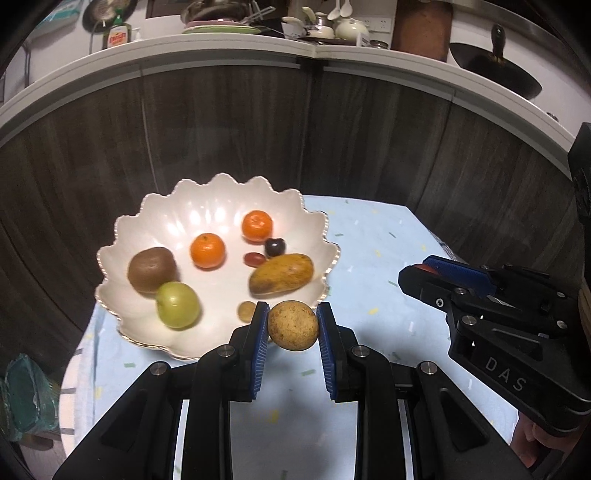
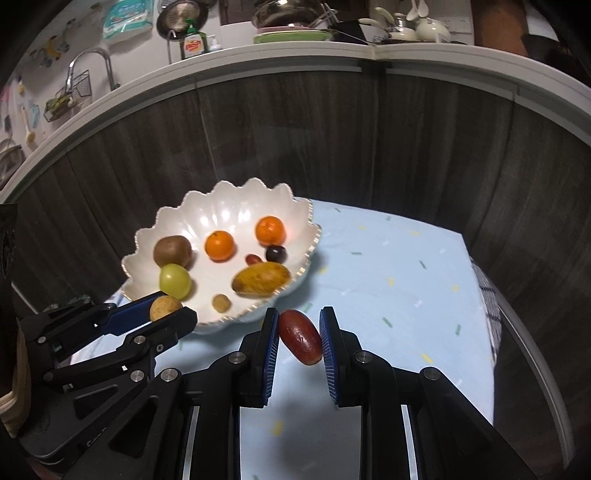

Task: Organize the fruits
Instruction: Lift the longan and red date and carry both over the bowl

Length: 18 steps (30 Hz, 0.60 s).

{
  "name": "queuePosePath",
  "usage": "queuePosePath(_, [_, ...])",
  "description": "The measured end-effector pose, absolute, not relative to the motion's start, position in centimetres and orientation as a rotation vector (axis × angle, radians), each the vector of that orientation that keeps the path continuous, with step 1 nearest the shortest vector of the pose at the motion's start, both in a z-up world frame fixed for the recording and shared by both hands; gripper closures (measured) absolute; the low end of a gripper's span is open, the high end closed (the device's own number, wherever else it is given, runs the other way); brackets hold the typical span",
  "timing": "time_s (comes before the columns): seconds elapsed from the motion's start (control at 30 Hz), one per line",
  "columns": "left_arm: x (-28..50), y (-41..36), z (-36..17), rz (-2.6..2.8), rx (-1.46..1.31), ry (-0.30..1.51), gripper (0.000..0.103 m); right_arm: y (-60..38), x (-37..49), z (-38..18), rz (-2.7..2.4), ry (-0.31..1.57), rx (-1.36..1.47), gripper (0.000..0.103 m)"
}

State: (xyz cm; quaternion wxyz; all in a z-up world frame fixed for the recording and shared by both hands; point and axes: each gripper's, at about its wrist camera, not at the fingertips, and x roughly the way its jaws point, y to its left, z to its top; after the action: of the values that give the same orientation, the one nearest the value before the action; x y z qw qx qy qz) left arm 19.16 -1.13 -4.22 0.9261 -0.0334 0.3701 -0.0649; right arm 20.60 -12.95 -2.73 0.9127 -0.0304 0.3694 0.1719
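A white scalloped bowl (image 1: 147, 218) (image 2: 173, 218) stands on the light blue cloth and holds several fruits: a kiwi (image 1: 151, 268), a green apple (image 1: 177, 304), two oranges (image 1: 207, 250) (image 1: 257, 225), a dark plum (image 1: 275, 246), a yellow-brown mango (image 1: 281, 274) and small ones. My left gripper (image 1: 292, 325) is shut on a round speckled tan fruit (image 1: 292, 325), above the cloth at the bowl's near rim. My right gripper (image 2: 299, 338) is shut on an oblong dark red fruit (image 2: 300, 336), just right of the bowl. In the right wrist view, the left gripper (image 2: 168, 310) is at lower left.
The cloth-covered table (image 1: 388, 240) ends at a curved dark wood-panel wall (image 1: 258, 122). Above it runs a white counter (image 1: 221, 51) with dishes, a soap bottle (image 1: 118, 35) and a wok (image 1: 495, 66). A sink tap (image 2: 88, 70) is at upper left in the right wrist view.
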Motion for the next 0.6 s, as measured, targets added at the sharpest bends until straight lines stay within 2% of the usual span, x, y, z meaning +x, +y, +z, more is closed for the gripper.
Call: queuePosePath(0.6, [20.9, 4.6, -2.6, -0.092, -0.093, 0.738, 0.077, -7.3, 22.7, -1.2, 0.407, 0.752, -0.068, 0.079])
